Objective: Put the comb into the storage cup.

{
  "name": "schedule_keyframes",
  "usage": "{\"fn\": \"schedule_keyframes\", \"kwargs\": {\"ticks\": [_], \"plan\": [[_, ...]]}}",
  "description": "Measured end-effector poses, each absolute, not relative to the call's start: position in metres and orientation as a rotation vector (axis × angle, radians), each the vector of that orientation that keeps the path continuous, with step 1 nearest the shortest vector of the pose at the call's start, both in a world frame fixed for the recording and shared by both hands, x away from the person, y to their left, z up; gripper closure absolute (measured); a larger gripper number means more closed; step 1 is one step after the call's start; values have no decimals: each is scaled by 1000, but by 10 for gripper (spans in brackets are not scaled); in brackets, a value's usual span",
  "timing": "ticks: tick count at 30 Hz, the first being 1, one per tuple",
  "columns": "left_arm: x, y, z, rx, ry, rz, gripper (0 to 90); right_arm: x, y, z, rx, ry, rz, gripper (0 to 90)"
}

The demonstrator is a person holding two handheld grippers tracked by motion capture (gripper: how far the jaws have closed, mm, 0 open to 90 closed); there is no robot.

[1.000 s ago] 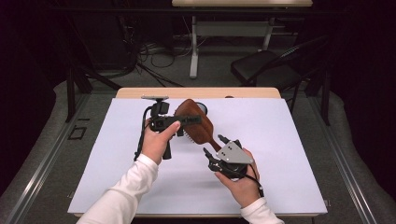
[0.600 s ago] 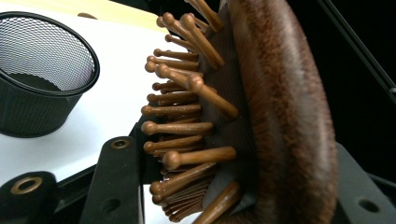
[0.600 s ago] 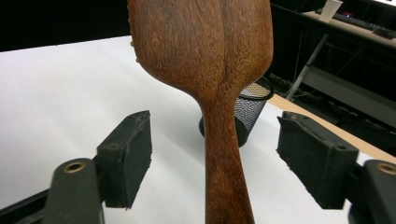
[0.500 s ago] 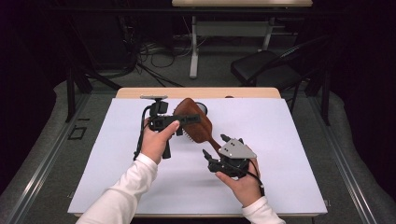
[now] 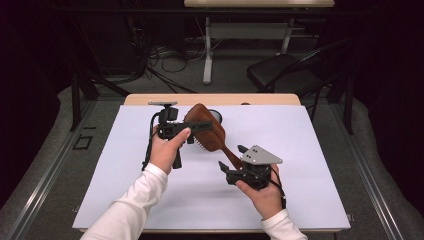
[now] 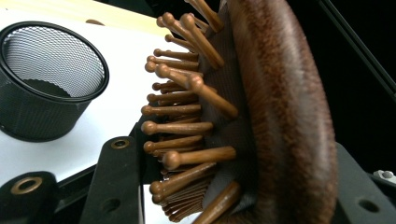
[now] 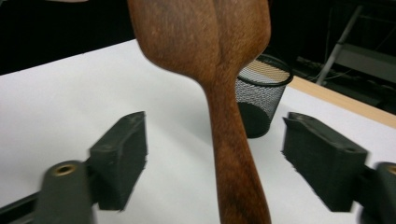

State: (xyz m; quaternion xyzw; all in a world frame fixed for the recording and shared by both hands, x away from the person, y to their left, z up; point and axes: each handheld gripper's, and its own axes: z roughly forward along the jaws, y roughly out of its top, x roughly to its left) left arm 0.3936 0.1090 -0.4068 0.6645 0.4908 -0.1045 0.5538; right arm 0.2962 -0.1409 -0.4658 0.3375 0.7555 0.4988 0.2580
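Observation:
A brown wooden hairbrush hangs above the white mat, its head up left and its handle slanting down right. My left gripper is shut on the head: in the left gripper view one pad meets the wooden bristles and the other presses the smooth back. My right gripper stands open around the handle. Its jaws have just been opening, and both pads stand well apart from the wood.
A black mesh cup stands on the white mat just behind the brush head, also seen as the cup and the cup. The table's wooden far edge lies beyond. A chair stands past the table.
My right gripper's jaws have spread apart off the brush handle. The left gripper and the brush have kept still.

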Motion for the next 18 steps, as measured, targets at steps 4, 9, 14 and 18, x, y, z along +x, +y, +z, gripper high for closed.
{"fn": "schedule_keyframes", "kwargs": {"ticks": [4, 9, 14, 18], "plan": [[395, 109, -407, 1569, 1163, -246, 509, 298, -145, -466, 933, 2060, 1368, 148], [398, 111, -408, 1570, 1161, -243, 510, 302, -152, -464, 984, 2049, 1406, 107], [400, 112, -407, 1574, 1159, -233, 510, 307, -158, -462, 1012, 2066, 1450, 0], [402, 113, -407, 1572, 1157, -225, 509, 309, -162, -461, 1043, 2054, 1454, 0]]}}
